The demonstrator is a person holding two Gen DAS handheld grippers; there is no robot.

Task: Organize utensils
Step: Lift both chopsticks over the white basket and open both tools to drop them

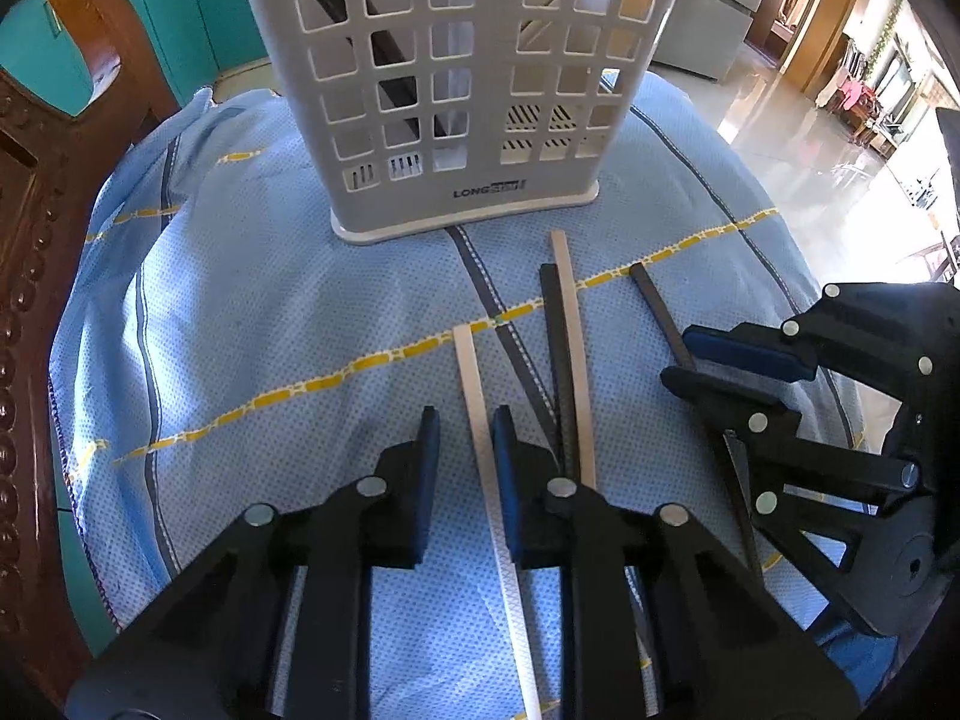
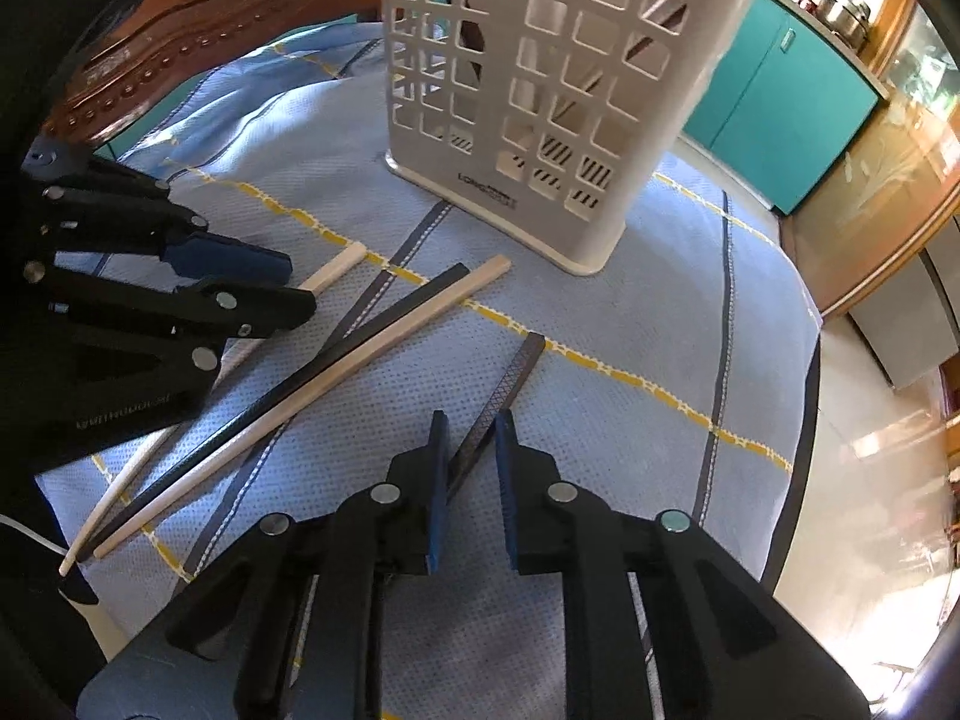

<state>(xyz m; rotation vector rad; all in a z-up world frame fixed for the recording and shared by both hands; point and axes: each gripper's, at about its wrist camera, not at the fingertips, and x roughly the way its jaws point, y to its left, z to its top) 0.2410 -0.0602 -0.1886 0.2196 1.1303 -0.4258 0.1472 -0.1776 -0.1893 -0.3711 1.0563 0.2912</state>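
Note:
A white slotted utensil holder (image 1: 456,78) (image 2: 558,96) stands upright on the blue cloth and holds a dark chopstick and a pale one. Loose chopsticks lie in front of it. My left gripper (image 1: 465,420) is open, its fingers straddling a cream chopstick (image 1: 474,384) (image 2: 336,267) that lies on the cloth. My right gripper (image 2: 471,426) (image 1: 690,354) is open around a dark patterned chopstick (image 2: 510,384) (image 1: 657,309), also on the cloth. Between them lie a dark chopstick (image 1: 555,330) (image 2: 360,336) and a cream one (image 1: 570,312) (image 2: 384,342), side by side.
The blue checked cloth (image 1: 240,312) covers a round table. A carved wooden chair back (image 1: 36,228) stands at the left edge. Teal cabinets (image 2: 780,102) and a glossy floor lie beyond the table.

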